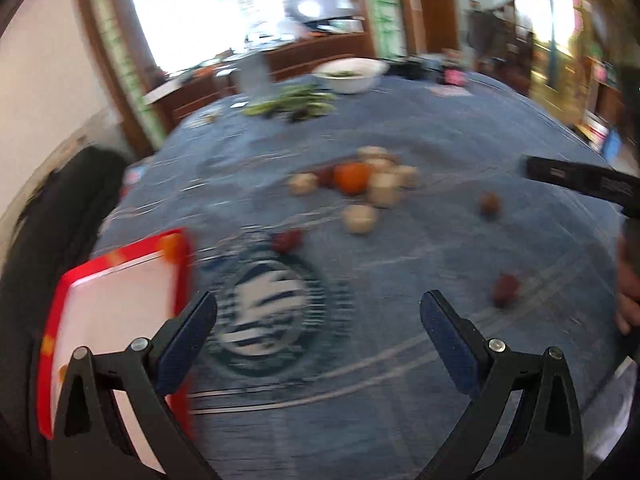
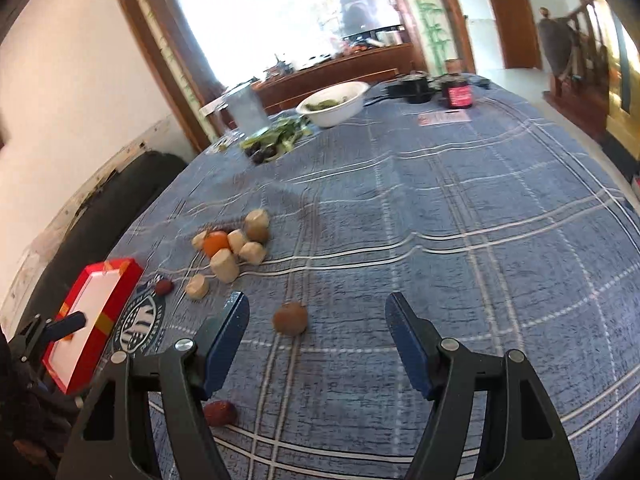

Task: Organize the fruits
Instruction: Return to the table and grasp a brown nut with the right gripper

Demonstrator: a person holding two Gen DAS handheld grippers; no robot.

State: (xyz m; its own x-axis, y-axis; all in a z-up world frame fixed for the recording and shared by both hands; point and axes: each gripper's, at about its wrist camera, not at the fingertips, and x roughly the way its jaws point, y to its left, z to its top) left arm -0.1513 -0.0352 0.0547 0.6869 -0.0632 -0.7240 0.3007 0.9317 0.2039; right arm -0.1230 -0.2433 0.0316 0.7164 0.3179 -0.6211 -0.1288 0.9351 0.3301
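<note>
An orange (image 2: pixel 216 242) lies among several pale cut chunks (image 2: pixel 224 266) on the blue checked cloth. My right gripper (image 2: pixel 316 308) is open and low over the cloth. A brown round fruit (image 2: pixel 291 318) sits between its fingertips, and neither pad touches it. One dark red fruit (image 2: pixel 219 412) lies by its left finger, another (image 2: pixel 163 287) near the red tray (image 2: pixel 120 292). In the blurred left wrist view my left gripper (image 1: pixel 320 308) is open and holds nothing, with the red tray (image 1: pixel 182 272) at its left finger. The orange (image 1: pixel 352 178) and the brown fruit (image 1: pixel 490 203) lie ahead.
At the far end of the table stand a white bowl (image 2: pixel 336 106) of greens, loose greens (image 2: pixel 276 136), a metal container (image 2: pixel 244 110), a black pot (image 2: pixel 414 84) and a red jar (image 2: pixel 458 96). A dark padded seat (image 2: pixel 120 192) runs along the table's left edge.
</note>
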